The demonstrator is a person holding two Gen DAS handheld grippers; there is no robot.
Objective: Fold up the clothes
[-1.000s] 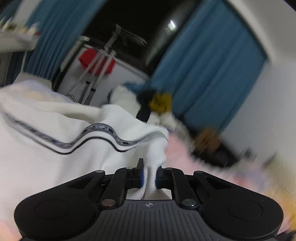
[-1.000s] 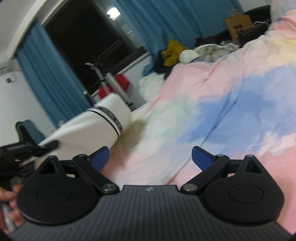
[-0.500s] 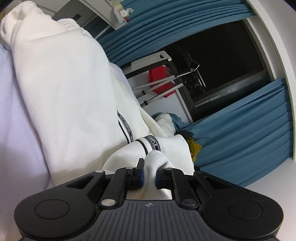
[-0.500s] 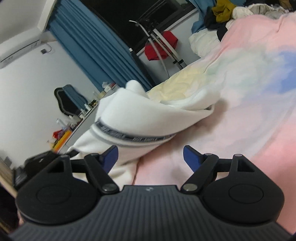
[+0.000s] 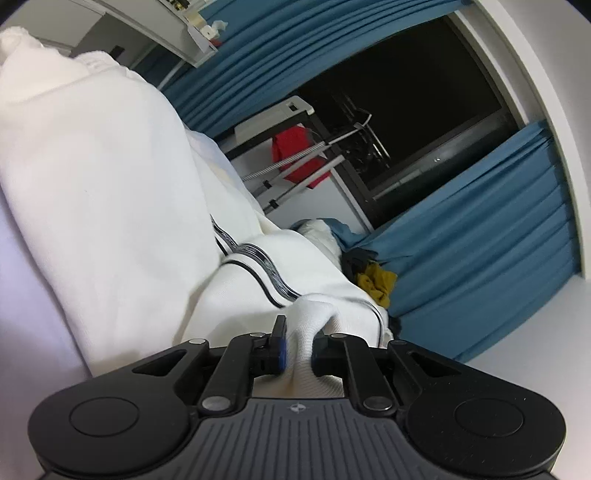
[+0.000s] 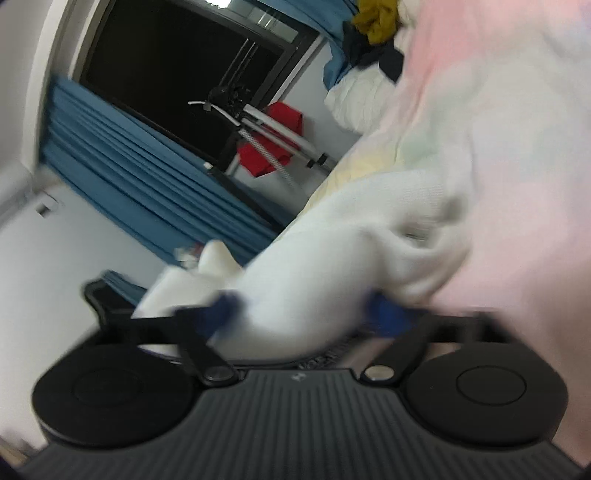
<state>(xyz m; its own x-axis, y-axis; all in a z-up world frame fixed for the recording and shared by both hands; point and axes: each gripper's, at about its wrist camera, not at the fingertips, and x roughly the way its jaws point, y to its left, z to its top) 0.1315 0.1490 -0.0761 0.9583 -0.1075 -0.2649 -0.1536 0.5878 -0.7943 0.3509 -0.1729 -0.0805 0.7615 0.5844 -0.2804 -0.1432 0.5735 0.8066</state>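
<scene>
A white garment [image 5: 110, 184] with a black-and-grey striped band lies bunched on the bed and fills the left half of the left wrist view. My left gripper [image 5: 298, 341] is shut on a fold of it, with white fabric squeezed between the blue pads. The right wrist view is blurred. There the same white garment [image 6: 332, 240] bulges between the fingers of my right gripper [image 6: 306, 310], whose blue pads stand wide apart on either side of the cloth. The pastel pink bedspread [image 6: 517, 184] lies under and to the right of it.
Blue curtains [image 5: 480, 258] frame a dark window. A drying rack with a red cloth [image 5: 295, 155] stands beyond the bed. A pile of clothes with a yellow piece [image 5: 375, 284] sits at the far end. A white shelf [image 5: 166, 22] hangs at top left.
My right gripper has moved in onto the white garment, which now sits between its open fingers. My left gripper keeps its hold on the fabric and has shifted only slightly.
</scene>
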